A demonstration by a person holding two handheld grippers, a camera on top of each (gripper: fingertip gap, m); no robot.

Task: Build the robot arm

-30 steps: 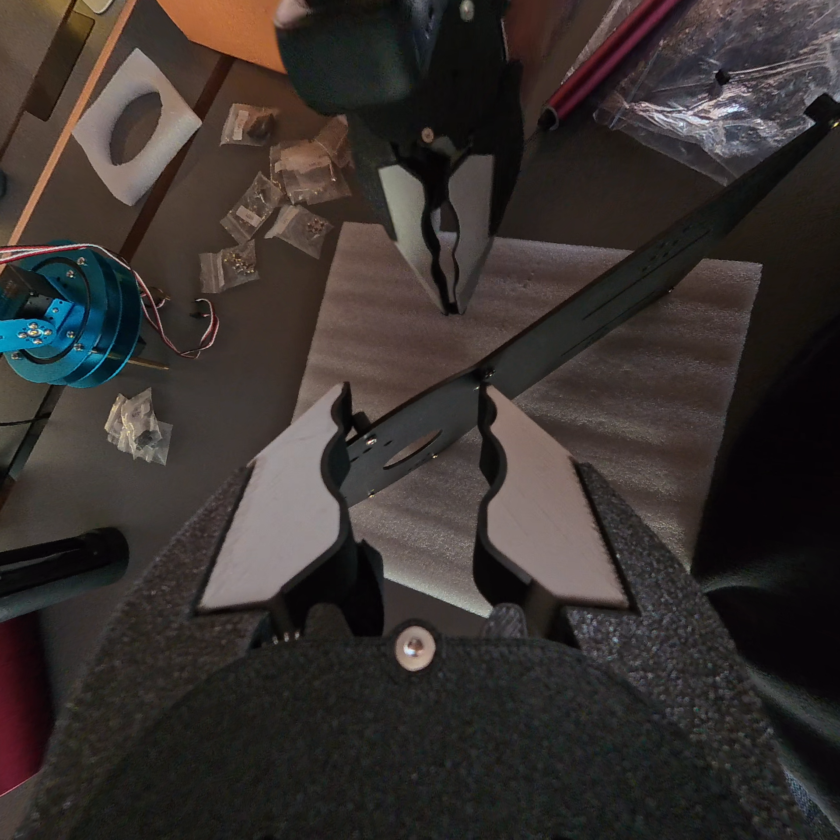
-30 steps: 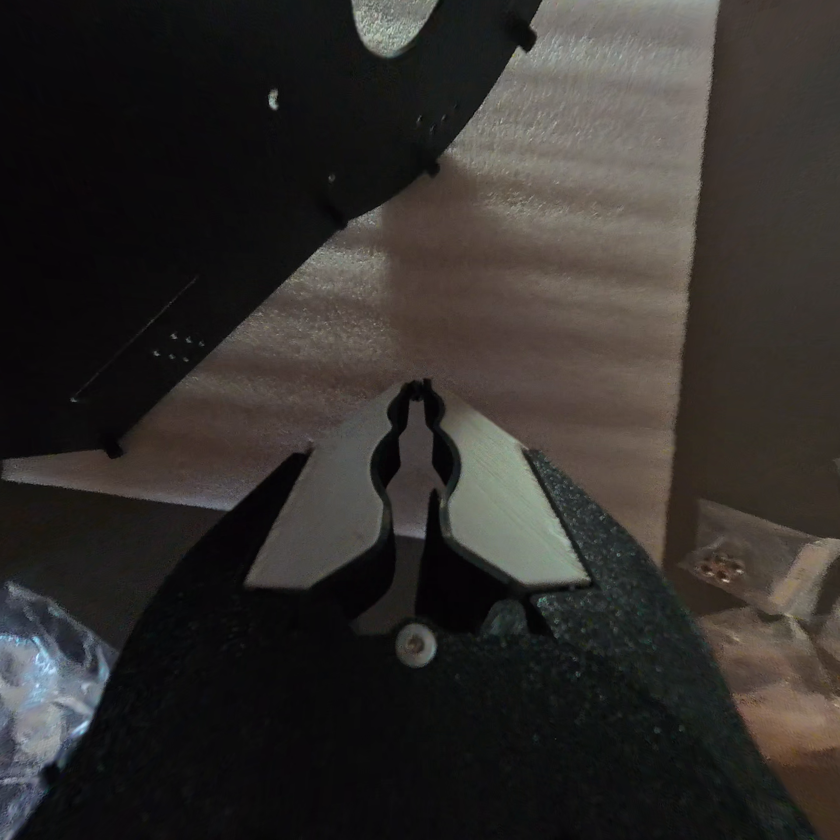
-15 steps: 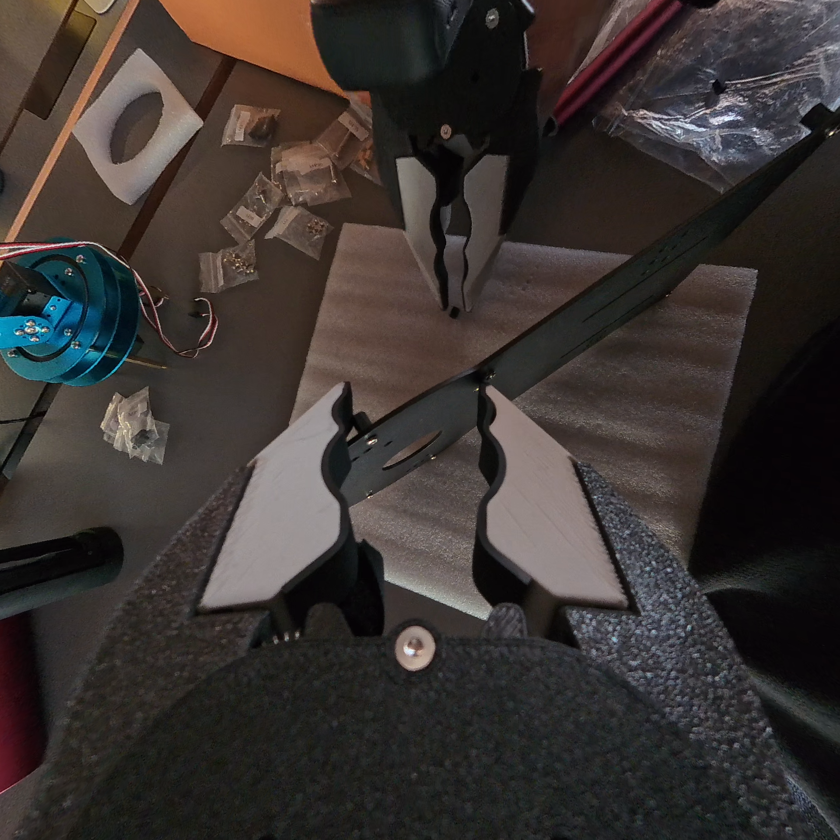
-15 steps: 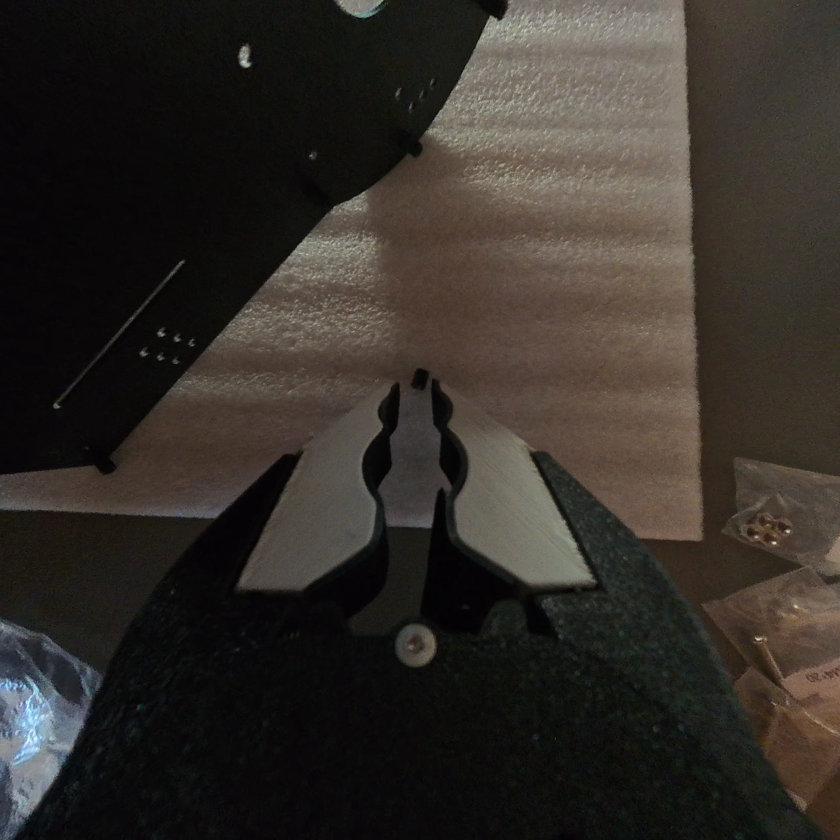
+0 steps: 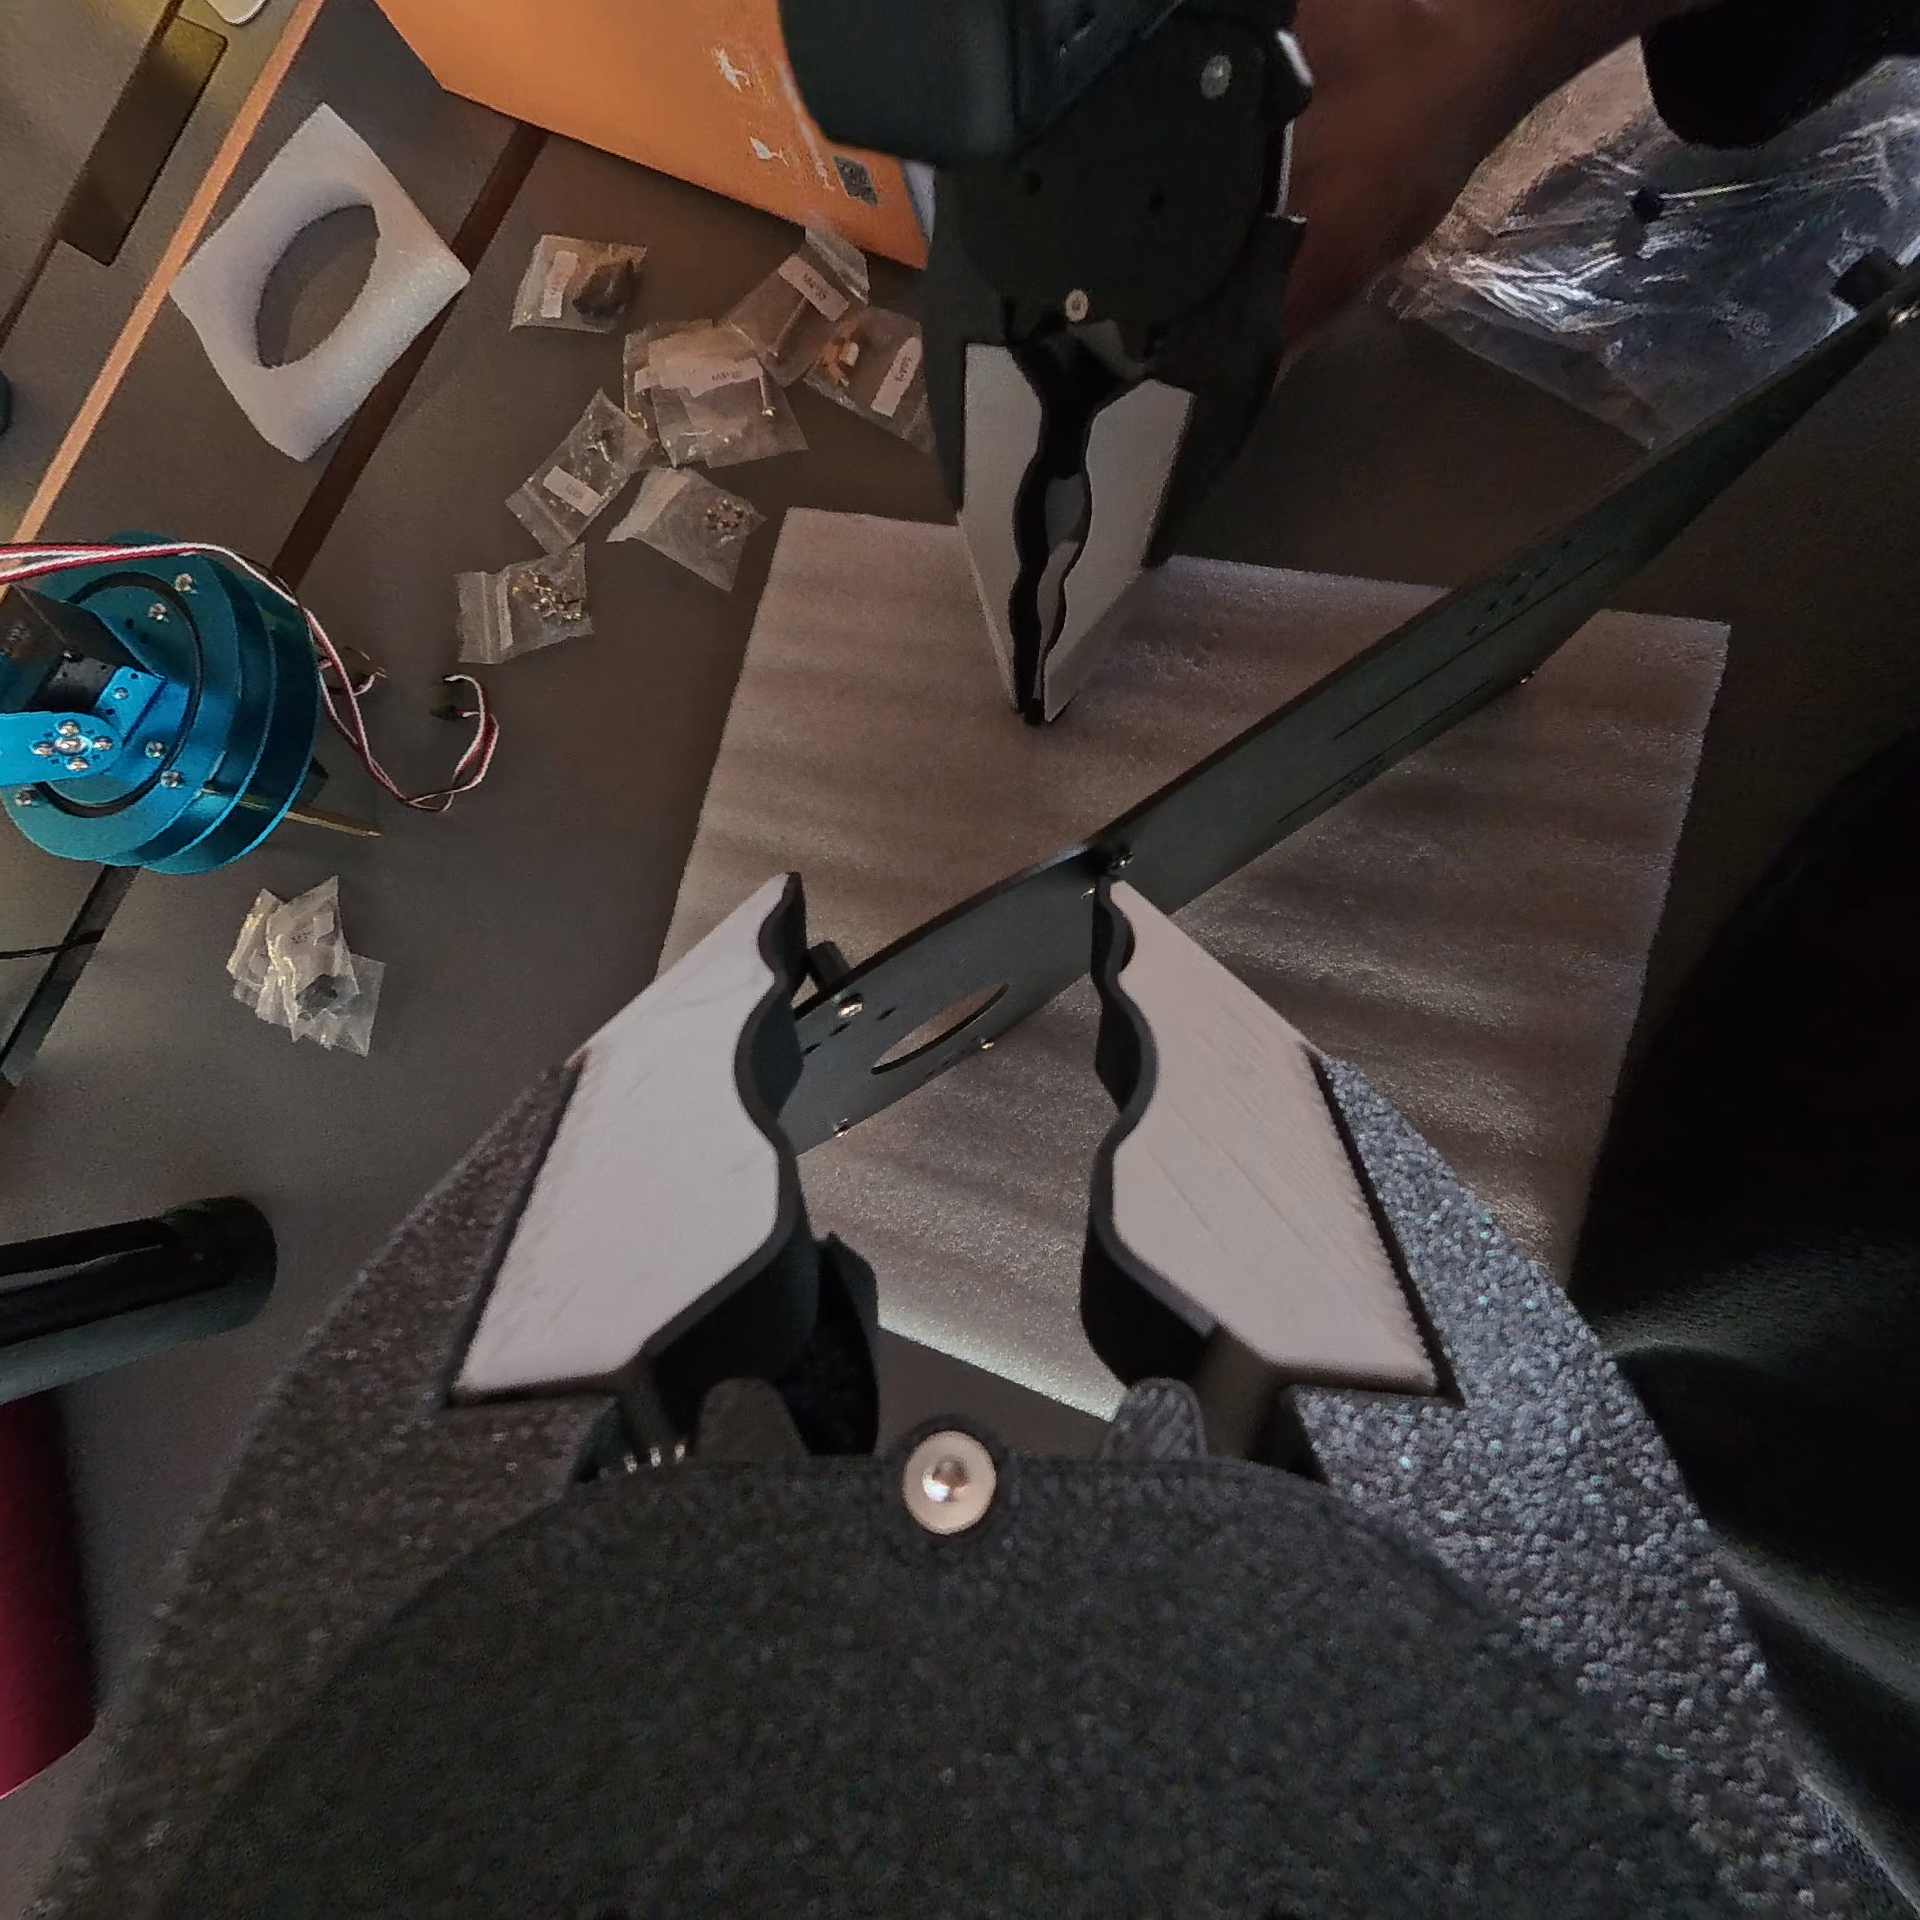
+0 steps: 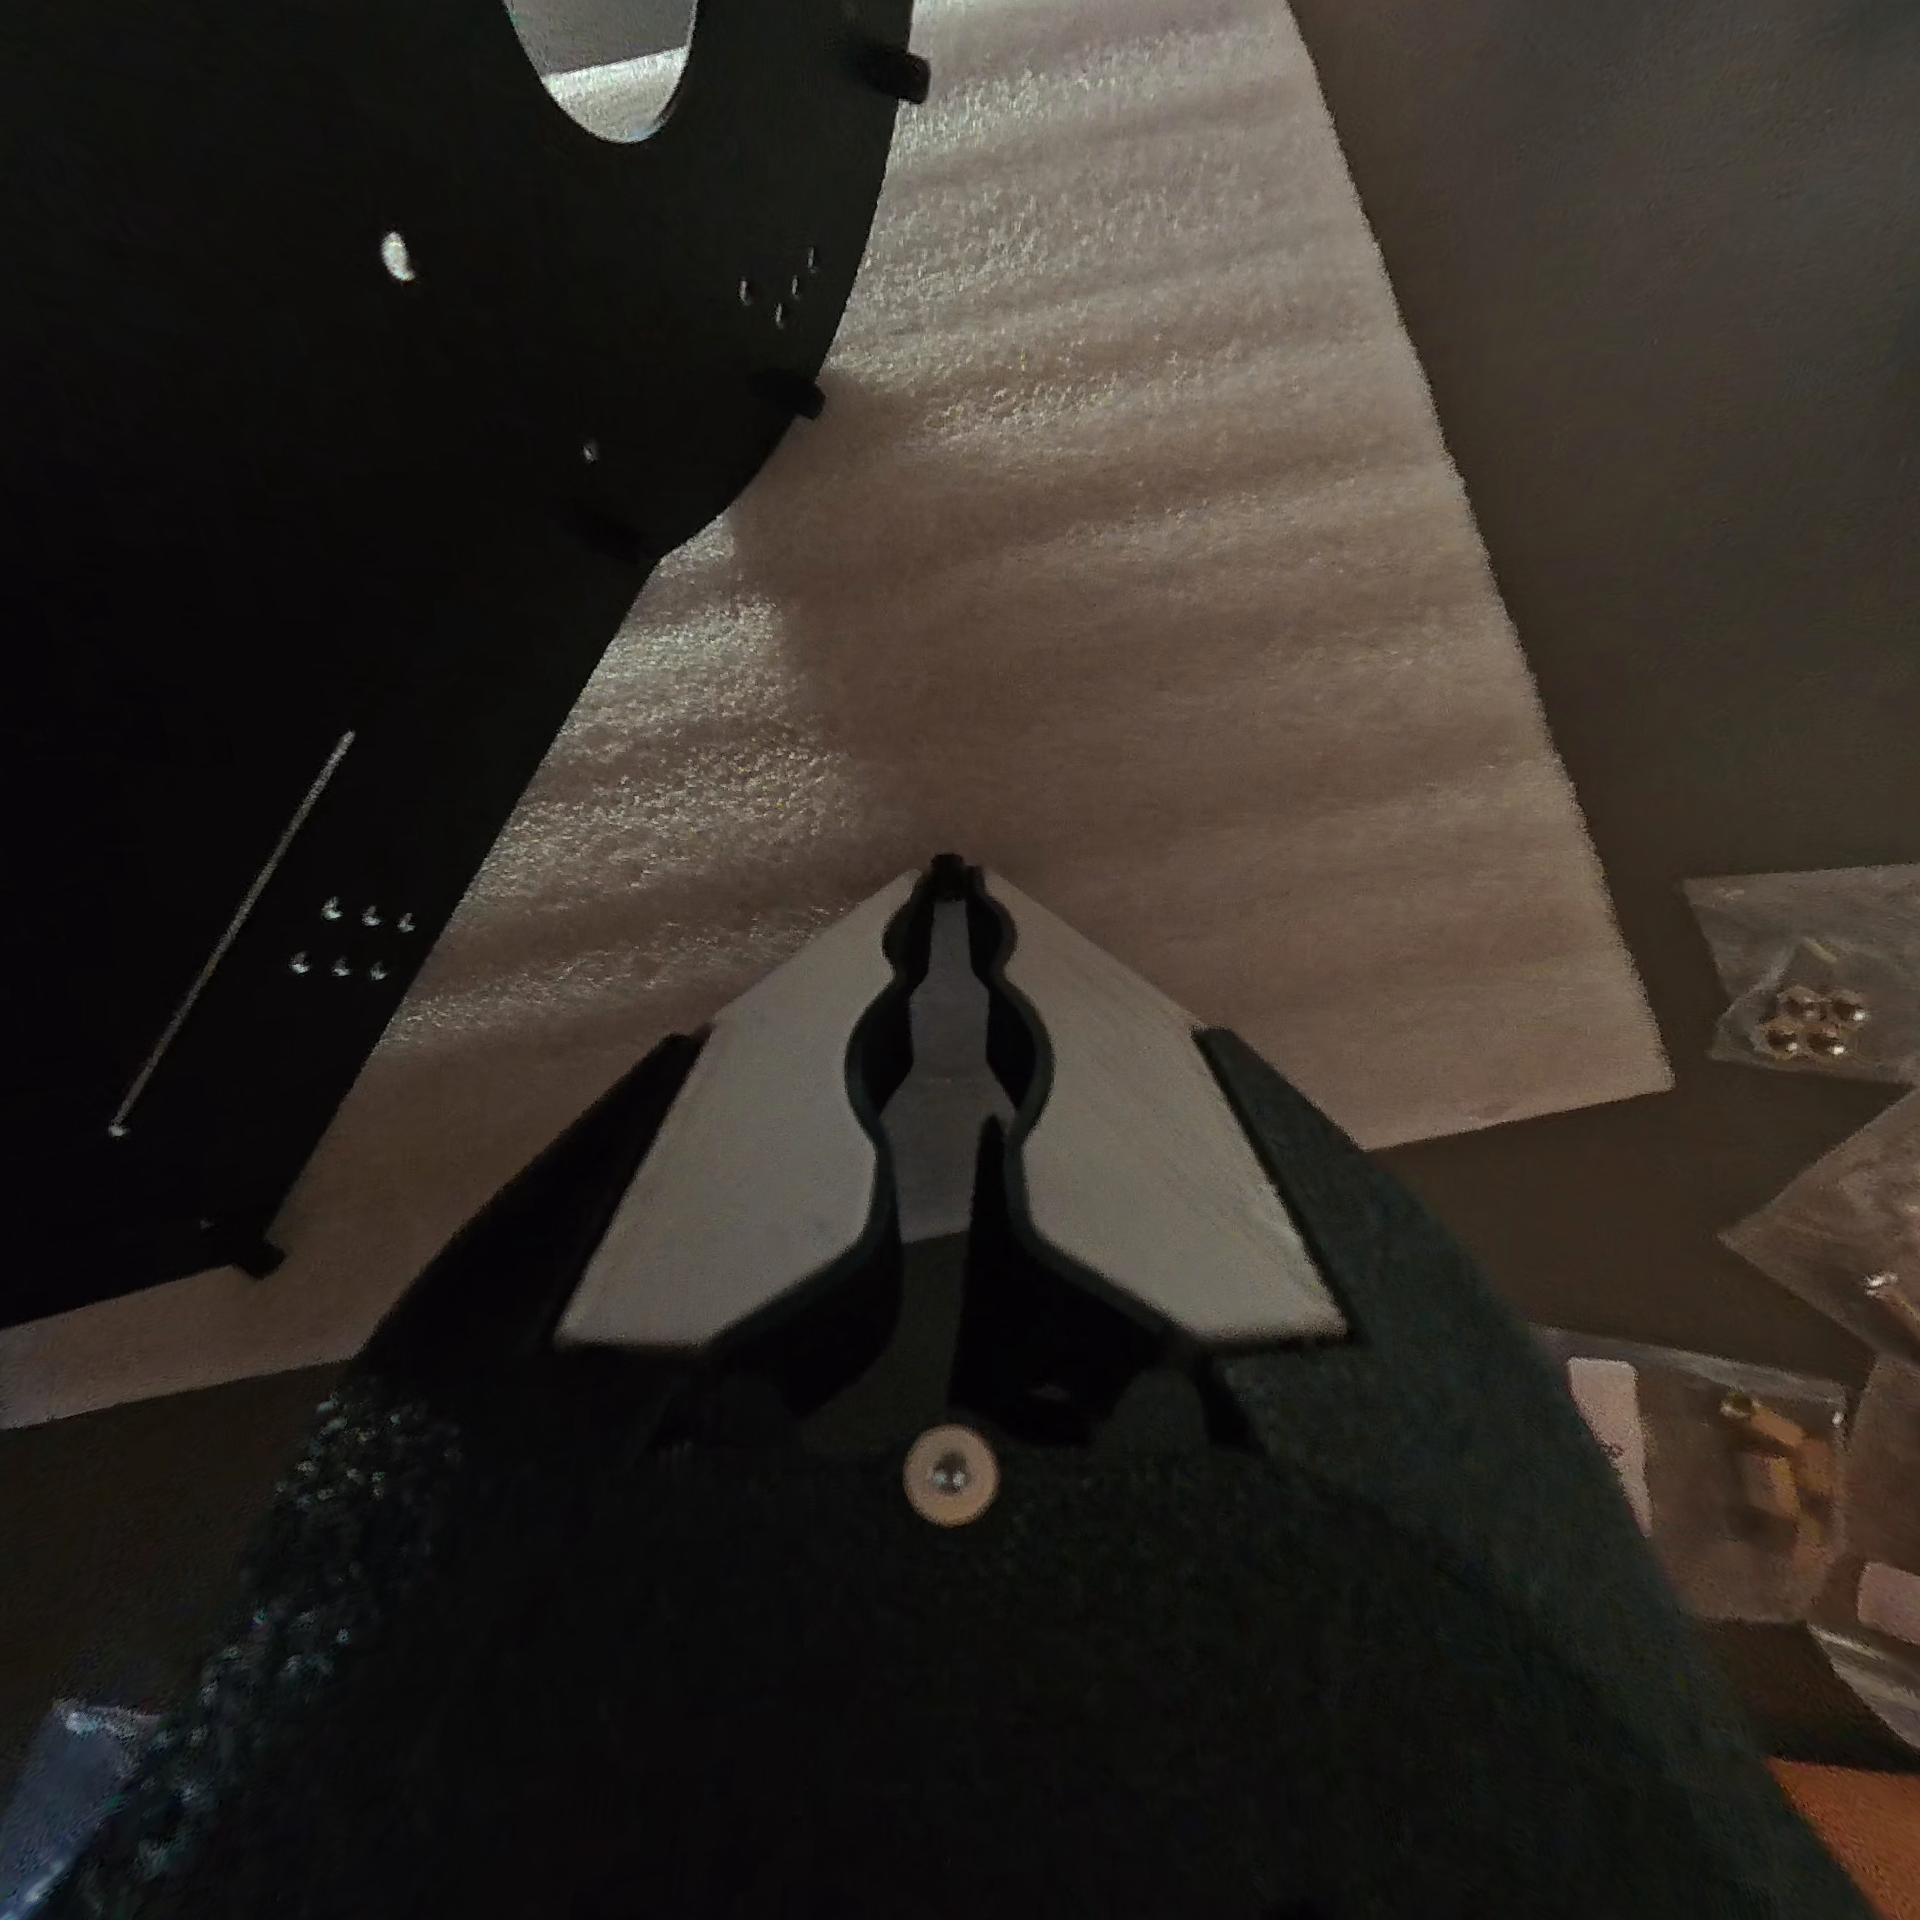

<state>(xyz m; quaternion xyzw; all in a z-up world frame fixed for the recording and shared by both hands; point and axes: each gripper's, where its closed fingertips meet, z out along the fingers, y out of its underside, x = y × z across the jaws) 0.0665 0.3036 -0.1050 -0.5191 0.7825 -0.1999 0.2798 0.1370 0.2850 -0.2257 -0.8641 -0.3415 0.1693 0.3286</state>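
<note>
Left wrist view: left gripper [image 5: 948, 894] clamps the near end of a long black plate [image 5: 1299, 748] — its long axis runs up-right, raised over the foam sheet [image 5: 1403, 997]. Right gripper [image 5: 1031, 712] points down at the foam, left of the plate.

Right wrist view: right gripper [image 6: 945, 864] clenched on a tiny black part [image 6: 945, 861]; plate [image 6: 312, 520] up-left, apart from it.
</note>
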